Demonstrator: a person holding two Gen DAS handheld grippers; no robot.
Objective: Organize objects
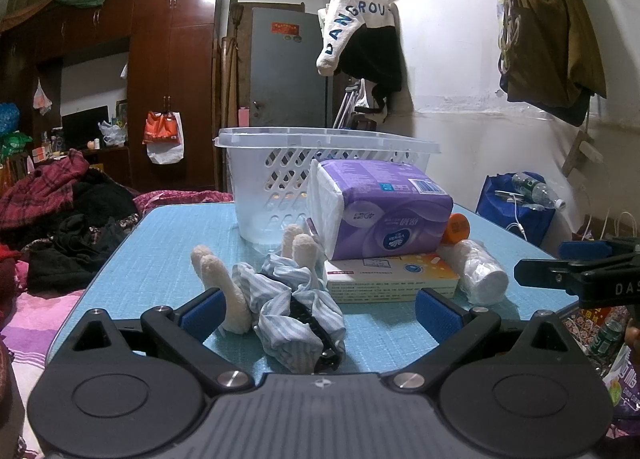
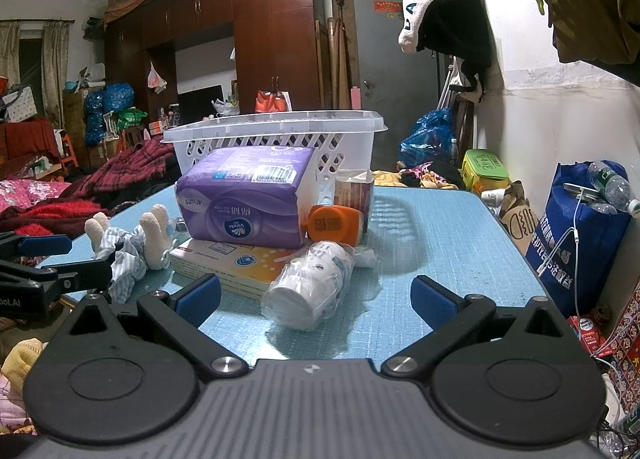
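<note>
On your far left, the left tongs (image 1: 318,313) stand wide apart with nothing clamped, low over the near edge of the blue bench (image 1: 160,259). The stuffed doll (image 1: 276,291) in its striped blue-and-white clothing lies on the bench between those blue pads, its cream legs pointing away from you, one leg just beside the left pad (image 1: 200,315). Past the doll, in the middle of the bench, the flat yellow-and-white box (image 1: 390,279) lies with the purple tissue pack (image 1: 384,211) stacked on top of it. Behind the pack stands the white lattice basket (image 1: 280,171), upright, at the far side of the bench. To the right of the box, the sleeve of paper cups (image 2: 316,287) lies on its side in clear wrap, its open end toward you, touching the box's corner. It sits between the pads of your right tongs (image 2: 316,297), which are also spread wide and grip nothing. Behind the cups, the orange bottle (image 2: 336,223) lies tipped against the tissue pack, and a brownish carton (image 2: 354,189) stands just behind it. Further right the bench surface is bare, and a blue bag (image 2: 576,235) stands on the floor beyond its edge.
</note>
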